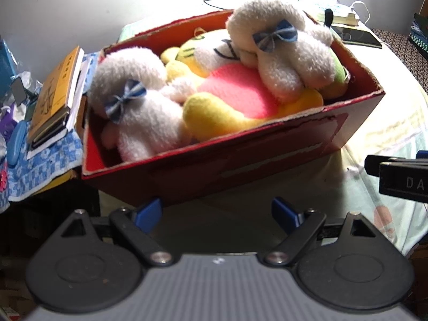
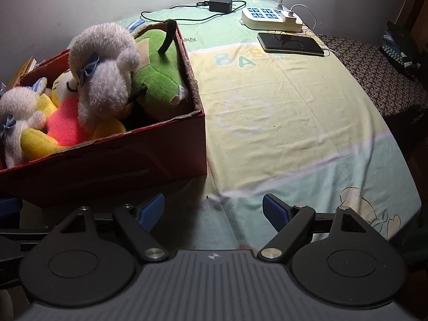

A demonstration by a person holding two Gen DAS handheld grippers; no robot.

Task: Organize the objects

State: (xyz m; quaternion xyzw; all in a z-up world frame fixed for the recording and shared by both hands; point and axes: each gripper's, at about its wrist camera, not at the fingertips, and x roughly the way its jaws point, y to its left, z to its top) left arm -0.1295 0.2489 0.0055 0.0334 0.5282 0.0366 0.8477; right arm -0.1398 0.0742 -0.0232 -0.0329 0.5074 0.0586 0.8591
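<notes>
L gripper (image 1: 215,212) & R gripper (image 2: 213,211) both part-open, holding nothing | plush toys (image 1: 240,91) piled in red box (image 1: 240,157), box just ahead of L gripper | I judge toys light, squashy; I'd pinch a limb.

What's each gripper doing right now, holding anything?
Left gripper: open, empty, just short of the red cardboard box of plush toys.
Right gripper: open, empty, over the pastel bedsheet.

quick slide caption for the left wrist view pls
Open left gripper hovers before a red cardboard box packed with plush toys: two white dogs with blue bows flanking a yellow-and-pink doll.
</notes>
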